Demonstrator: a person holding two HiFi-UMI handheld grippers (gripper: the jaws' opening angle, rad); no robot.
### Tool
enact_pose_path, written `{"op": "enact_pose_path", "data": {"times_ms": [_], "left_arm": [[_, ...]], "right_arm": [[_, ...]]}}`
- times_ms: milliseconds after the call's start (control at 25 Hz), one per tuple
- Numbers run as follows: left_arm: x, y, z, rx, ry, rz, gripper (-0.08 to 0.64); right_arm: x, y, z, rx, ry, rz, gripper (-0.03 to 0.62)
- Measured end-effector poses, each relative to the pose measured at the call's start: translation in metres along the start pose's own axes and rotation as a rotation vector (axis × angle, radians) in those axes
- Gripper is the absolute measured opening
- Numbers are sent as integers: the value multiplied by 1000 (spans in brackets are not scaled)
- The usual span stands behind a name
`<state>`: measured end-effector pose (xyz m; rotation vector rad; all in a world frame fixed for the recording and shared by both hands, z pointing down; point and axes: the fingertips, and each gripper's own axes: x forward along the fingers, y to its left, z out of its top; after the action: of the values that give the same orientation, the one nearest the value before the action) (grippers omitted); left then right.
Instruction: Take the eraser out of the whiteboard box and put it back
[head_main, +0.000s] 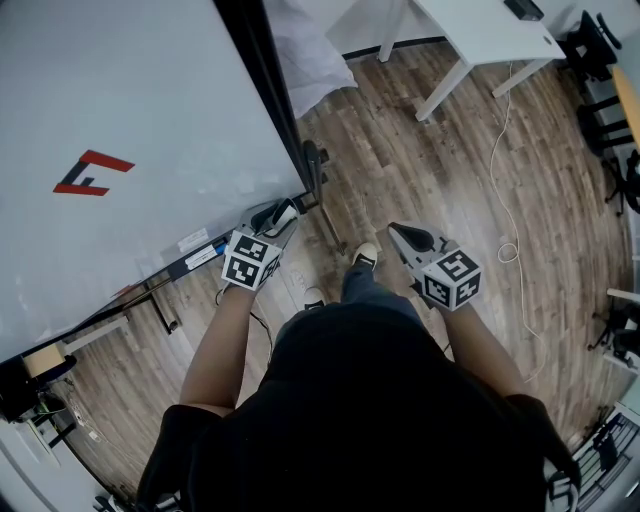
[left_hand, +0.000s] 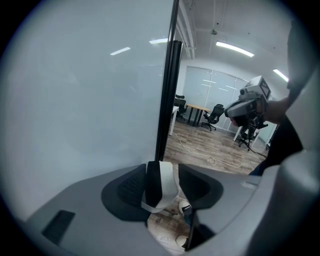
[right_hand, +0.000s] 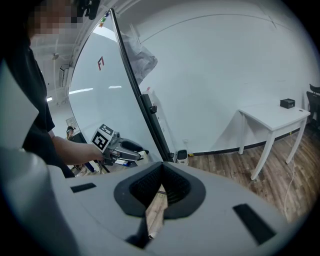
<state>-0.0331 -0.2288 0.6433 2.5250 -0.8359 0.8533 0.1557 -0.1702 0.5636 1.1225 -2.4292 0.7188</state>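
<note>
Beside the whiteboard (head_main: 130, 110): a person stands on the wood floor (head_main: 420, 170) with one pair of tongs in each hand. The board's lower right corner is just ahead of the left hand.
Left tongs (left_hand: 162, 182): pinching the eraser (left_hand: 160, 186). The dark pads press on its two flat sides.
Eraser: upright between the pads, one half black and the other white. It is out in the open and held off the floor, near the board's black side frame (left_hand: 167, 100). I cannot tell whether it touches the board.
Whiteboard box: no view shows it plainly enough to say which part it is. A dark rail (head_main: 170, 272) runs along the board's lower edge, and the left tongs sit at its right end.
Rail, far end: a tan roll (head_main: 45, 358) sits there, well apart from the eraser.
Right tongs (right_hand: 161, 186): pressed together with nothing between them, only floor showing below the pads. They are held to the right of the person's shoe (head_main: 366, 255), well apart from the board.
Board face: blank pale surface with a red and black logo (head_main: 90, 173).
White tabletop (right_hand: 272, 116): stands against the far wall with a small black thing (right_hand: 287, 103) on it.
Floor: a thin pale cable (head_main: 505, 180) trails from the table and ends in a loop to the right of the right tongs.
</note>
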Motion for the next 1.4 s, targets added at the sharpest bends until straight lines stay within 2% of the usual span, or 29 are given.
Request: {"op": "enact_pose_path", "data": {"times_ms": [560,1400], "left_arm": [[10,4,-4,-15,13,10,197],[5,2,-3,-24,19,10,156]], "right_arm": [[1,-3,-6,7,11,-7,-5],[-1,2,-3,5,-1,-5,-5]]}}
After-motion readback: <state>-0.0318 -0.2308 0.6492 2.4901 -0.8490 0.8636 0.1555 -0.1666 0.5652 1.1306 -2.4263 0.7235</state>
